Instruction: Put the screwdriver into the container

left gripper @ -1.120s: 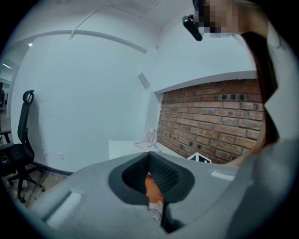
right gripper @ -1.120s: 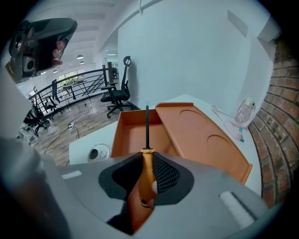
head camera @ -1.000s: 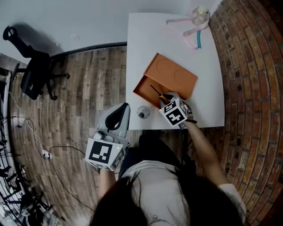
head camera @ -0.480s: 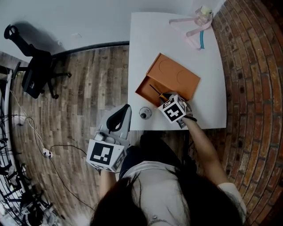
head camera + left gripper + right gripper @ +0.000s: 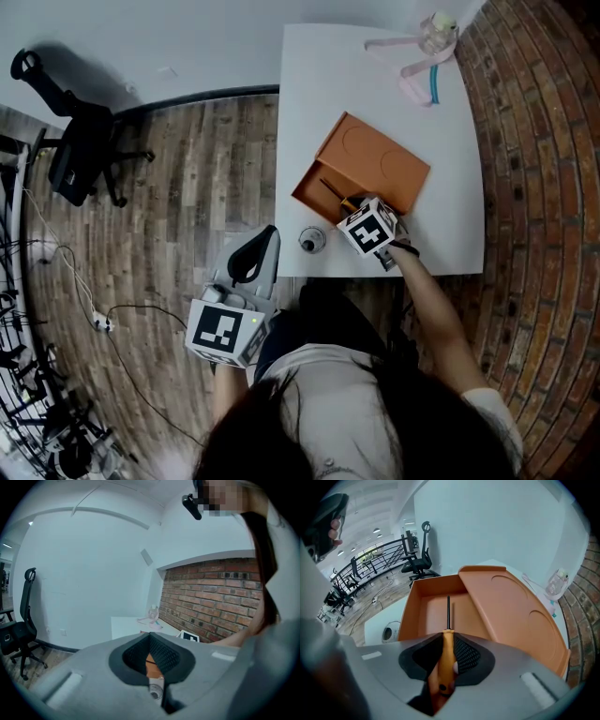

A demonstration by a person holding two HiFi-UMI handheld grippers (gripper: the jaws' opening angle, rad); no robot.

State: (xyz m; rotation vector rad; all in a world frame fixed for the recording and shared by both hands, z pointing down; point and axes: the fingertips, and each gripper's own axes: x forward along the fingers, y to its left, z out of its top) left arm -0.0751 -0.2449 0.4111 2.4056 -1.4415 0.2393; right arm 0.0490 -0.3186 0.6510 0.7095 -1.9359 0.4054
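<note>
While the right gripper (image 5: 449, 641) grips the screwdriver (image 5: 446, 637) by its orange handle, the dark shaft projects forward over the open compartment of the orange container (image 5: 407, 613). The fingers clamp the handle from both sides. This keeps the tool in line with the gripper and leaves the shaft free to enter first.

In the head view, the right gripper (image 5: 352, 208) sits at the near edge of the container (image 5: 312, 178), which lies on the white bench (image 5: 375, 84). The lid (image 5: 384, 159) is laid open beside the compartment, so access from the operator's side is unobstructed. The screwdriver appears to be above the compartment and not yet released.

The left gripper (image 5: 151, 654) hangs off the bench at the operator's side. Its fingers are closed together with nothing between them, and it takes no part in this step. A small round object (image 5: 312, 240) stands just beside the container, near the bench edge.

Probable next step: lower the tip, then open the fingers.
</note>
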